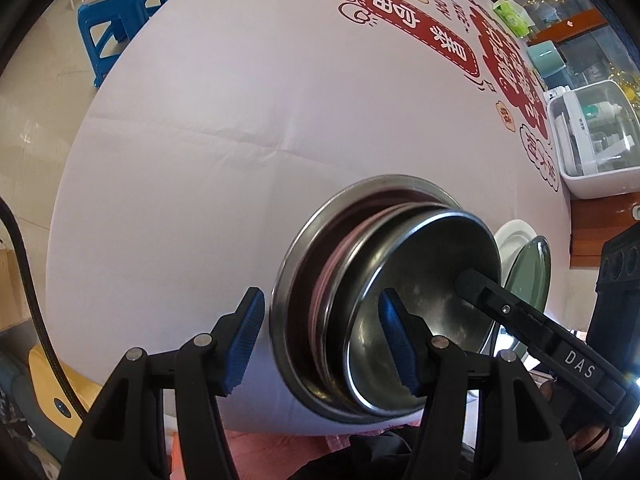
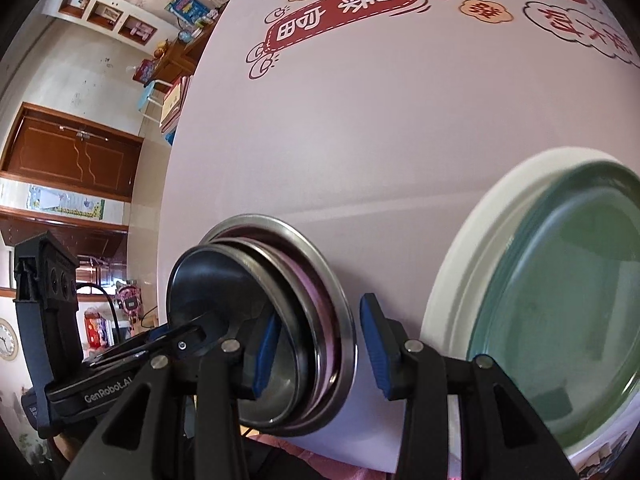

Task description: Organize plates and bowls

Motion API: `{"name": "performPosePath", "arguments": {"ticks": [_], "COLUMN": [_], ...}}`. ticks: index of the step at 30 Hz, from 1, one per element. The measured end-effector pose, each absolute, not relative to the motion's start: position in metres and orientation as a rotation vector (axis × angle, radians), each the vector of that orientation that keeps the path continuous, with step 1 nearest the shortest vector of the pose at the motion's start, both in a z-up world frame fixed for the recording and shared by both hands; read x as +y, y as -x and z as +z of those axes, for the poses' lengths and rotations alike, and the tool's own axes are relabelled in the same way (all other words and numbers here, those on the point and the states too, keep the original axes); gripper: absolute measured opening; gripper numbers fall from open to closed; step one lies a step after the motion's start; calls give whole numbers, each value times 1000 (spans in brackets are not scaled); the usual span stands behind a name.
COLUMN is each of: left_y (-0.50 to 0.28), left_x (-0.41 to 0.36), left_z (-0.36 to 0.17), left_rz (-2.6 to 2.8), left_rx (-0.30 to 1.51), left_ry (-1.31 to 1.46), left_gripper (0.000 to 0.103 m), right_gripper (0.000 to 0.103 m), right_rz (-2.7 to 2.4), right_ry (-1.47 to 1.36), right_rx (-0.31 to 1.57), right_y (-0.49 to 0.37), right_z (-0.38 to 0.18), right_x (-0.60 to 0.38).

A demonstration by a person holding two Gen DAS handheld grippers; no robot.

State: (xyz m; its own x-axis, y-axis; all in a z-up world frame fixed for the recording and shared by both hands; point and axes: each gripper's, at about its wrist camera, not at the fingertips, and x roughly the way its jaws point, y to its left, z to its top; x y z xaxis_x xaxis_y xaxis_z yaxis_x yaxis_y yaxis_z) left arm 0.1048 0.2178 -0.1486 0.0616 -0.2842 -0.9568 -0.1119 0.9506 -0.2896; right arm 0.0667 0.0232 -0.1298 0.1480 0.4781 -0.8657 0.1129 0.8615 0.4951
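Observation:
A nest of steel bowls [image 1: 420, 300] with a pink one between them stands on the white printed tablecloth [image 1: 200, 140] near its front edge. My left gripper [image 1: 322, 320] is open and straddles the nest's left rim: one pad hangs outside over the cloth, the other inside the top bowl. My right gripper [image 2: 320, 316] is open too and straddles the right rim of the steel bowls [image 2: 256, 320], one pad inside, one just outside. To the right, a green plate [image 2: 560, 300] lies on a white plate [image 2: 460, 260].
A white box with a clear lid [image 1: 592, 144] stands at the table's right edge, with a green tissue pack [image 1: 510, 14] further back. A blue stool [image 1: 120, 20] stands beyond the table, a yellow seat [image 1: 60, 392] below its near edge. Cabinets [image 2: 72, 156] line the wall.

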Motion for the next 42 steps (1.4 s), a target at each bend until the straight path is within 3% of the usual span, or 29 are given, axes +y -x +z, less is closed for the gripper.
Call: {"name": "performPosePath", "arguments": {"ticks": [10,22,42], "left_y": [-117,-109,-50], "left_x": [210,208,201], "left_z": [-163,-160,-125], "left_rz": [-134,-135,-213], "left_rx": [1570,1563,1402], "left_ry": [319,270,258], "left_gripper": [50,46,45], "right_gripper": [40,33,33], "right_rz": [319,323,336], "right_ry": [-473,-507,-580], "right_rx": [1472,1470,1262], "right_y": [-72,-63,2], "right_z": [-134,-131,-94], "right_x": [29,25,9]}}
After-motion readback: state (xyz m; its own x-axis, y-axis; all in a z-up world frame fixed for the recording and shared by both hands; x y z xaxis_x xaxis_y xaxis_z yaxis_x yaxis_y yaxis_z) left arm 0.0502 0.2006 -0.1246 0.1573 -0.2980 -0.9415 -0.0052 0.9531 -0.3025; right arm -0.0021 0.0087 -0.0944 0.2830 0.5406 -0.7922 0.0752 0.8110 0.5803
